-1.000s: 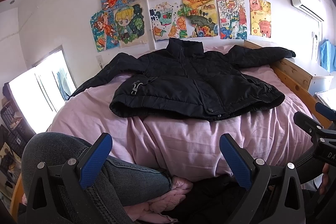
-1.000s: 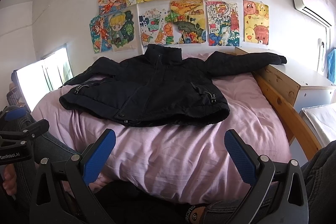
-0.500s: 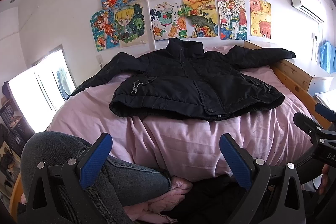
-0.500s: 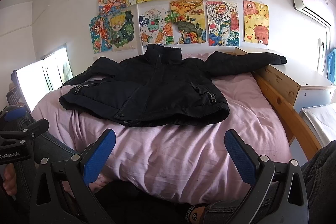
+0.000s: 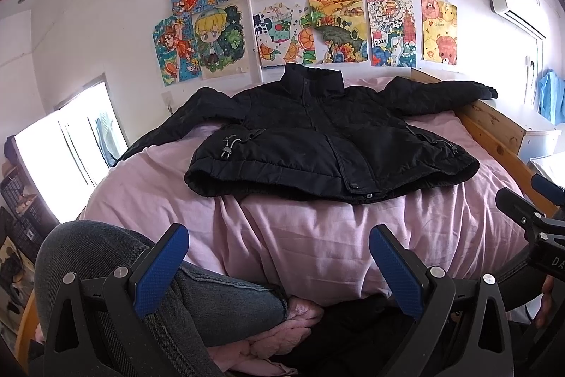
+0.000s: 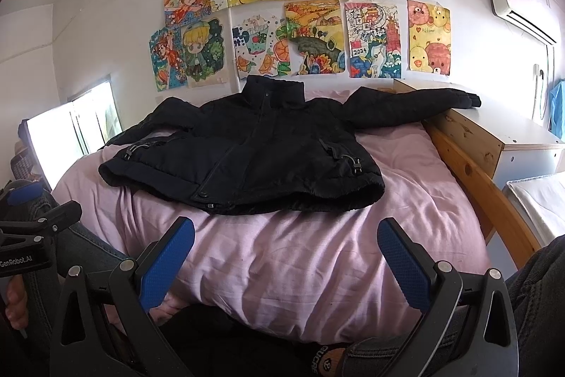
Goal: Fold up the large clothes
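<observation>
A black padded jacket (image 5: pixel 317 143) (image 6: pixel 254 151) lies spread face up on the pink bedcover (image 5: pixel 317 235) (image 6: pixel 300 257), collar toward the wall and both sleeves stretched out sideways. Its right-hand sleeve (image 6: pixel 416 105) rests on the wooden cabinet top. My left gripper (image 5: pixel 279 257) hovers open over the near edge of the bed, well short of the hem, with nothing between its blue pads. My right gripper (image 6: pixel 286 253) is open too, at the same distance from the hem, holding nothing.
A wooden bed rail (image 6: pixel 483 193) and a cabinet (image 6: pixel 512 143) run along the right side. A person's knee in grey jeans (image 5: pixel 106 253) sits at the near left. A bright window (image 5: pixel 63 151) is on the left, drawings (image 5: pixel 300 6) cover the wall.
</observation>
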A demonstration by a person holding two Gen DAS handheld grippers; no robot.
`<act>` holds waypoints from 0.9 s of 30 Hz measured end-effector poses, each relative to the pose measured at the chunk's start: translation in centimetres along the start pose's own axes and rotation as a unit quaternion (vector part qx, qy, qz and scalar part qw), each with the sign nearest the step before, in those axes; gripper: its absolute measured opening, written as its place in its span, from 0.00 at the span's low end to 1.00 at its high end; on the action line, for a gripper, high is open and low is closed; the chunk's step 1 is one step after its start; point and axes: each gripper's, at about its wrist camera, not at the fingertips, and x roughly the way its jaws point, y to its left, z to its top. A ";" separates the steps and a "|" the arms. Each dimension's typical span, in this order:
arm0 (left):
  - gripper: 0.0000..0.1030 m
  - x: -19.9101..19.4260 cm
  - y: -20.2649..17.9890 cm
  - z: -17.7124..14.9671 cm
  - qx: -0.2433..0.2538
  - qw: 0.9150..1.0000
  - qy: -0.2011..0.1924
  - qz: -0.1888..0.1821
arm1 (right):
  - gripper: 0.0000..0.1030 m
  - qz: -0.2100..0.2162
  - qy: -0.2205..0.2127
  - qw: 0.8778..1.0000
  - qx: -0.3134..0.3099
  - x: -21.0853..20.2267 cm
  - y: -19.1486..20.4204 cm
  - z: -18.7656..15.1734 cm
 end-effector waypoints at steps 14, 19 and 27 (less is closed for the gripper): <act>1.00 0.0 0.1 0.1 -0.001 1.000 -0.001 0.000 | 0.99 0.000 0.000 1.000 0.002 -0.1 -0.1 0.0; 1.00 0.0 0.1 0.1 -0.001 1.000 0.000 0.000 | 0.99 0.000 0.003 1.000 0.003 -0.1 -0.1 0.0; 1.00 0.4 0.4 -0.1 -0.008 1.000 0.008 -0.003 | 0.99 -0.002 0.003 1.000 0.004 0.0 -0.2 0.0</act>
